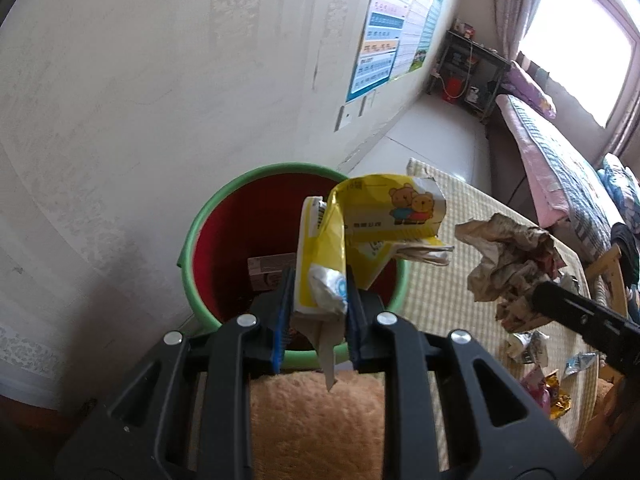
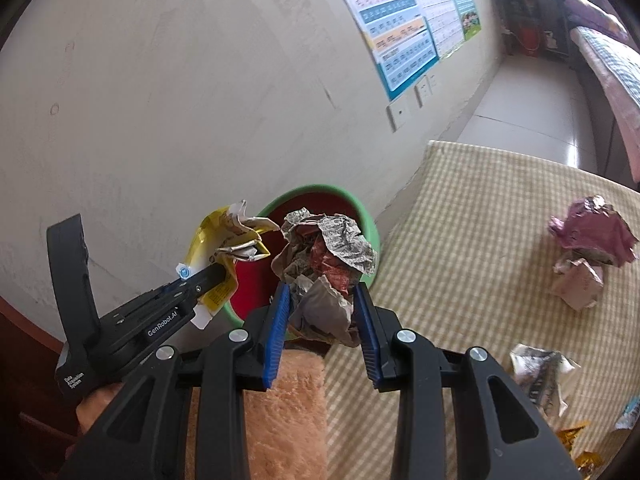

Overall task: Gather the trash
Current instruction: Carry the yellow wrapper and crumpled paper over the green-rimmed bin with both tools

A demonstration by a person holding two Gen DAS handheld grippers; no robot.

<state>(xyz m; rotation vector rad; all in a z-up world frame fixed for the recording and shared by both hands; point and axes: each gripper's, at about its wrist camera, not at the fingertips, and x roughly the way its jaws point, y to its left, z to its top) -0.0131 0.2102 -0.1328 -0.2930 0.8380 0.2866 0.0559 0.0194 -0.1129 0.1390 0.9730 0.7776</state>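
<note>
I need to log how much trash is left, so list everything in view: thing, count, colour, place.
Round plastic bin: one, green outside, red inside, by the wall.
Flattened packet with cartoon bears: one, yellow, in the left claw, over the bin.
Crumpled newspaper wad: one, grey and red, in the right claw, at the bin's rim.
Checked cloth: one, beige, under the loose trash.
Crumpled paper lump: one, pink, on the cloth.
Small wrappers: several, mixed colours, on the cloth.
Wall charts: several, blue.
Left claw: black, blue pads.
Right claw: same.

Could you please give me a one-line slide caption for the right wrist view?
Right gripper carries crumpled newspaper toward the green bin; left gripper holds yellow packaging beside it.
</note>
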